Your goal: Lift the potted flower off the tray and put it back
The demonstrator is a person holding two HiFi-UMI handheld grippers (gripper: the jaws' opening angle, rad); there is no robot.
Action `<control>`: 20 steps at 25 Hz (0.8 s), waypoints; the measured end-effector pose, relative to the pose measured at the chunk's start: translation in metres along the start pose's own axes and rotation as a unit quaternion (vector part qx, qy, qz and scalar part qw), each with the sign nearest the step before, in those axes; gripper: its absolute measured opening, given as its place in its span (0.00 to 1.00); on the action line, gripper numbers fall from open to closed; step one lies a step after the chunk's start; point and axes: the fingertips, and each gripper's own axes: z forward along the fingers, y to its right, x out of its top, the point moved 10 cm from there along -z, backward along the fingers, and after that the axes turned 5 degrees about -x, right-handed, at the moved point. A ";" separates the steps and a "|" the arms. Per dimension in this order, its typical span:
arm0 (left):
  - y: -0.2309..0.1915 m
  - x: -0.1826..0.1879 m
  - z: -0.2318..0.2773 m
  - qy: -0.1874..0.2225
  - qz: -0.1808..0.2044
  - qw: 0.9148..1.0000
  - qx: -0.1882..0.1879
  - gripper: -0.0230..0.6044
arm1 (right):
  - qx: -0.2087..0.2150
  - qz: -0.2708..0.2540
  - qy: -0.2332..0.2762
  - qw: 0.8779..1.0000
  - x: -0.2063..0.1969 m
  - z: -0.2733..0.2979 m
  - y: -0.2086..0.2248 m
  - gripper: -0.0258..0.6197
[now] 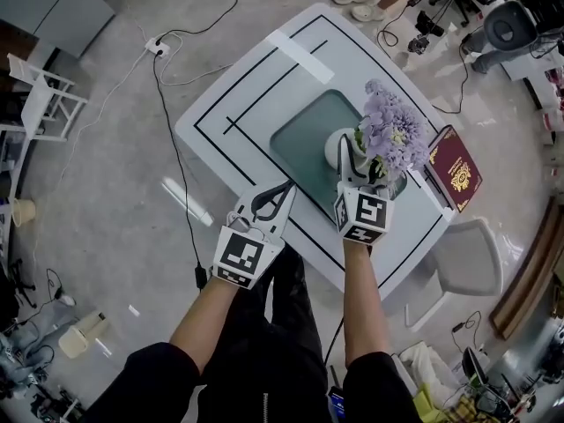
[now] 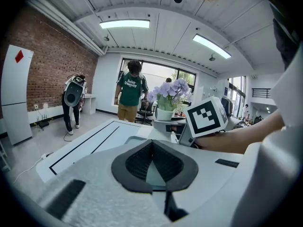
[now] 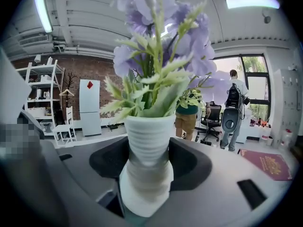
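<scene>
The potted flower, a white ribbed pot with purple blossoms, stands upright on the green tray on the white table. My right gripper reaches in from the near side, and the pot stands between its wide jaws. I see no pad pressing on it, and the blossoms hide one finger from above. My left gripper hovers over the table's near edge, left of the tray, with its tips together and nothing between them. In the left gripper view the flower is ahead on the right.
A dark red booklet lies on the table right of the tray. A white chair stands at the table's near right corner. Cables run across the floor on the left. Two people stand beyond the table.
</scene>
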 end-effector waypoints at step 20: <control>0.029 0.068 0.015 0.053 0.046 0.997 -0.034 0.04 | -0.003 0.010 0.043 0.999 0.112 -0.116 0.021 0.43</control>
